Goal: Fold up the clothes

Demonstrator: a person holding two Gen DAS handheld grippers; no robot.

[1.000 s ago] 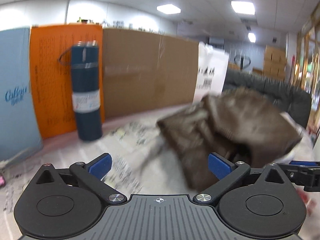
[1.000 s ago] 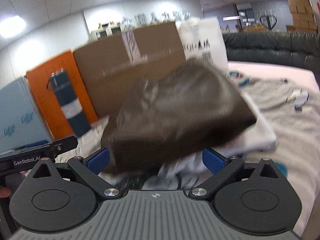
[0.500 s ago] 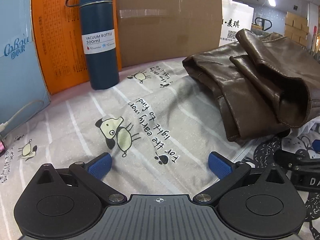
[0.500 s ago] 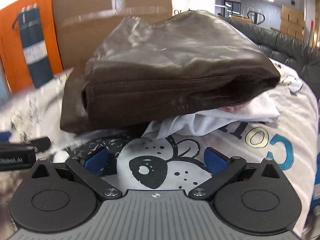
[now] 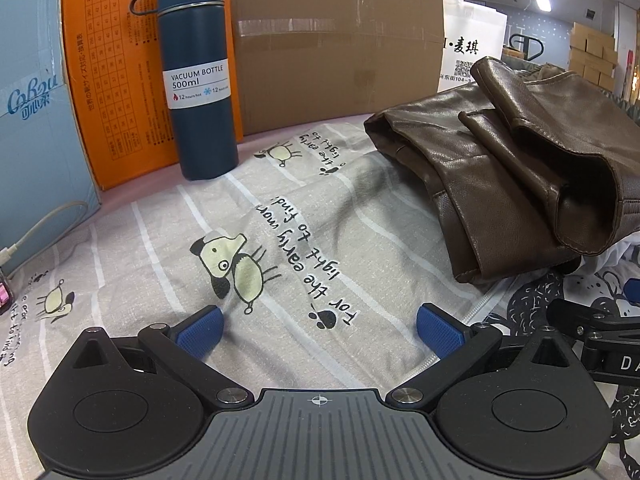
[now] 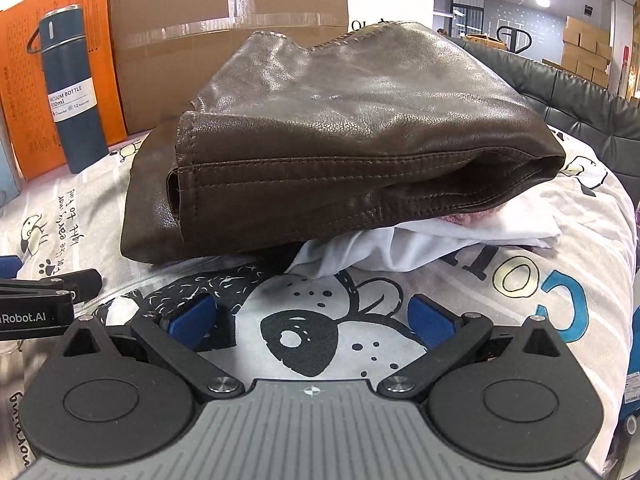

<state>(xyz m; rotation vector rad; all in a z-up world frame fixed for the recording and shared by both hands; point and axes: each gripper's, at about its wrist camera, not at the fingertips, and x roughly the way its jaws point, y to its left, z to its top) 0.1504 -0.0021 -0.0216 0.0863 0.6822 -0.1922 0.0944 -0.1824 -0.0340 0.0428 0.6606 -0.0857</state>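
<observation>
Left gripper [image 5: 320,330] low over the sheet [image 5: 160,240], jaws spread wide, nothing between the blue pads [image 5: 200,330]. Right gripper [image 6: 312,320] likewise low and wide apart, gripping nothing, over a white garment printed with a black cartoon dog [image 6: 304,340].

Folded brown leather jacket [image 6: 340,140] just beyond the right gripper, far of its pads, resting on a bunched white cloth [image 6: 460,236] that pokes out from under its right end. In the left wrist view, same jacket [image 5: 500,168] at far right, folded in layers, one open cuff turned toward the camera, near edge touching the sheet beside a white zipper line [image 5: 476,312].

Sheet grey with white stripes, printed with small dogs and upside-down lettering.

Blue vacuum bottle [image 5: 196,72] upright at far left, well apart from the jacket, labelled 500ml. Behind it an orange box [image 5: 104,92]; left of that a light blue box [image 5: 32,112]; right of the bottle a large cardboard box [image 5: 340,52] with tape across. White bag [image 5: 468,52] with black characters past the cardboard, behind the jacket. White cable [image 5: 40,232] at near left by the blue box.

Part of the right gripper [image 5: 592,340] visible at the right edge of the left view; part of the left gripper [image 6: 40,300] at the left edge of the right view.
</observation>
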